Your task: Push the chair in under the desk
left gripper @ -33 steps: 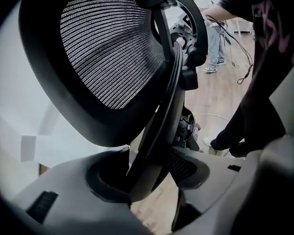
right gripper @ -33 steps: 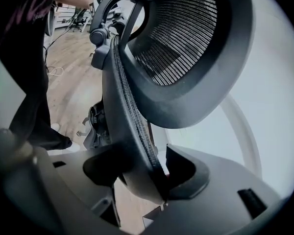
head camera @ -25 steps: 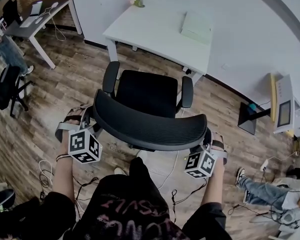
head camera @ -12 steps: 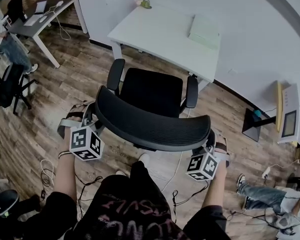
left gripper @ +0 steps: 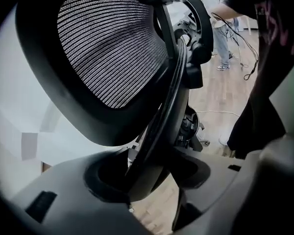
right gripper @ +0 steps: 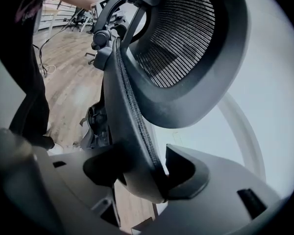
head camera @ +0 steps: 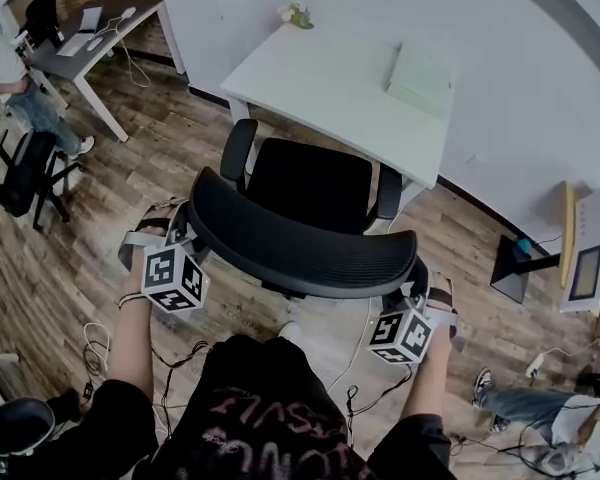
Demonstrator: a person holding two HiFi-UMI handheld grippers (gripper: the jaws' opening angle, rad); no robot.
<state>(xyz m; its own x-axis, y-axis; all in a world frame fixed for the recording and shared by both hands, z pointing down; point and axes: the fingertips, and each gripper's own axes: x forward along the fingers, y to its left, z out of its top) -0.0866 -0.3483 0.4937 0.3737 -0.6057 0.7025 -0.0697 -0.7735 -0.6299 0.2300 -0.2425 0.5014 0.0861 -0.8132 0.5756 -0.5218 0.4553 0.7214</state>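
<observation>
We see the white tabletop (head camera: 320, 78) at upper centre. Just below it, mid-frame, stands the chair (head camera: 315, 183), seat front near its edge. Our left tongs (left gripper: 149, 173) pinch the backrest's (head camera: 300, 253) left rim, and our right tongs (right gripper: 144, 173) pinch its right rim.

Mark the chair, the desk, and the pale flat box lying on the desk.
chair (head camera: 300, 253): head view, on the curved backrest.
desk (head camera: 325, 83): head view, on the bare white top.
pale flat box (head camera: 420, 76): head view, on the middle of its top face.
</observation>
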